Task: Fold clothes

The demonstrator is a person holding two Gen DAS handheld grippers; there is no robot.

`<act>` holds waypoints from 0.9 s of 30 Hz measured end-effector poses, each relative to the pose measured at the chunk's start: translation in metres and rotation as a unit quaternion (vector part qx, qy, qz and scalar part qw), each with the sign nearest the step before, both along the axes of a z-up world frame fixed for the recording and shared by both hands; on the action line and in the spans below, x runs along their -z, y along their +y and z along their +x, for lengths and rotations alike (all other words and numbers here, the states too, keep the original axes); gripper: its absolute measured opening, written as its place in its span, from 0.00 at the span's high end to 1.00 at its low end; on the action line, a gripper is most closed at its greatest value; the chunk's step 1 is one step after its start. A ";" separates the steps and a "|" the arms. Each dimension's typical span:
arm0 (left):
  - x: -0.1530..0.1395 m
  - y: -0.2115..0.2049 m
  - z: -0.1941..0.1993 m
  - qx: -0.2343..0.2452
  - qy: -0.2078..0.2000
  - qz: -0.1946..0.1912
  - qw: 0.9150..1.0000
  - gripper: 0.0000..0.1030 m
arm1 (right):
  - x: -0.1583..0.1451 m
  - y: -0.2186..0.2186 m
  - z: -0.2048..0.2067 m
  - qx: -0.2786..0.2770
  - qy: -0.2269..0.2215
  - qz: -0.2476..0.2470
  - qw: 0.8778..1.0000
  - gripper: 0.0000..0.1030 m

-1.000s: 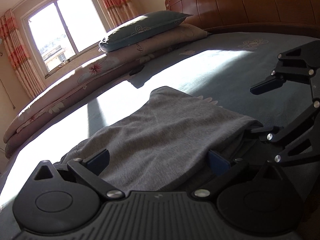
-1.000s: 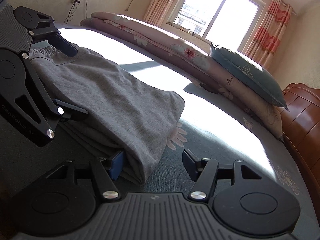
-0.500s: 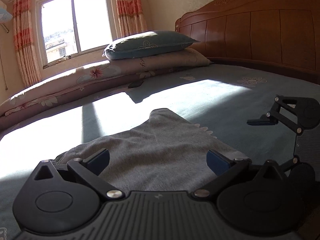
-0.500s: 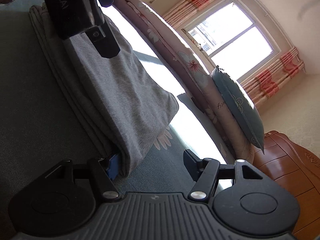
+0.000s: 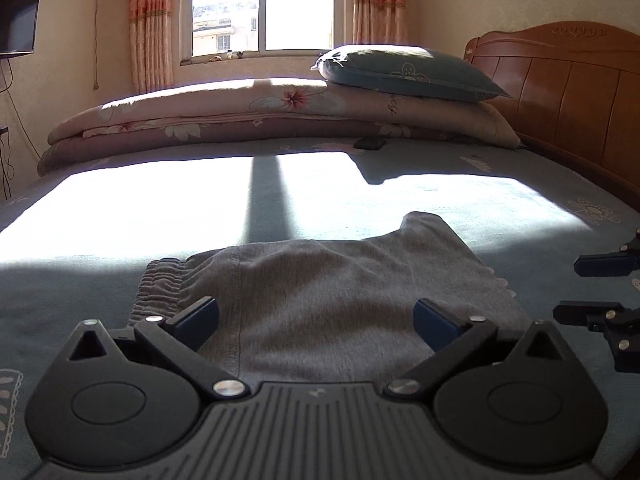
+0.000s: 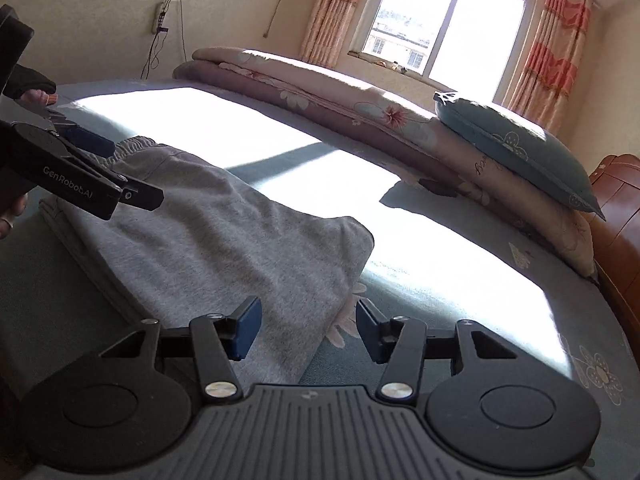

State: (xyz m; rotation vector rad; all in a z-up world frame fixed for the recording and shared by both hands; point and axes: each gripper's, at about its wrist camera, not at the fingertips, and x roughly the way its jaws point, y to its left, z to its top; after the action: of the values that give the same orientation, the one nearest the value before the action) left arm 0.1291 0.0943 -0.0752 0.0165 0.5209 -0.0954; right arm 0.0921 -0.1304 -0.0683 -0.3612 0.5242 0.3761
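Trousers: your grey trousers (image 5: 344,292) lie folded into a flat stack on the bed (image 5: 520,208), waistband at the left end in the left wrist view, likely so the layers rest square.
Left gripper: your left gripper (image 5: 316,320) hovers over the near part of the stack, spread wide, nothing pinched; it seems placed to press or take the fabric.
Right gripper: your right gripper (image 6: 308,330) sits at the stack's right edge, spread part way; its jaws have just been closing, yet the pads press on no cloth.
Edges: the folded right edge (image 6: 344,280) is thick and rounded; the far corner rises a little.
Open room: bare sunlit bed beyond the trousers; the rolled quilt (image 5: 240,116), pillow (image 5: 404,72) and headboard (image 5: 568,92) lie well apart.
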 end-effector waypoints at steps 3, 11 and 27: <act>0.011 0.009 0.015 -0.043 0.052 -0.003 0.998 0.00 | 0.009 0.002 0.033 0.002 0.056 0.063 0.996 0.51; 0.004 0.044 0.002 -0.042 0.047 -0.059 0.996 0.00 | 0.022 -0.007 0.065 0.019 0.139 0.108 0.984 0.51; 0.004 0.103 0.002 -0.152 0.040 -0.105 0.982 0.00 | 0.038 0.163 0.186 -0.071 0.173 0.074 0.979 0.68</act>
State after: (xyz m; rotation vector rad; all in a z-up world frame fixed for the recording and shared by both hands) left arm 0.1316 0.1971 -0.0790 -0.2743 0.5855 0.1477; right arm 0.2785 0.0322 -0.1064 -0.1881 0.8082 0.6199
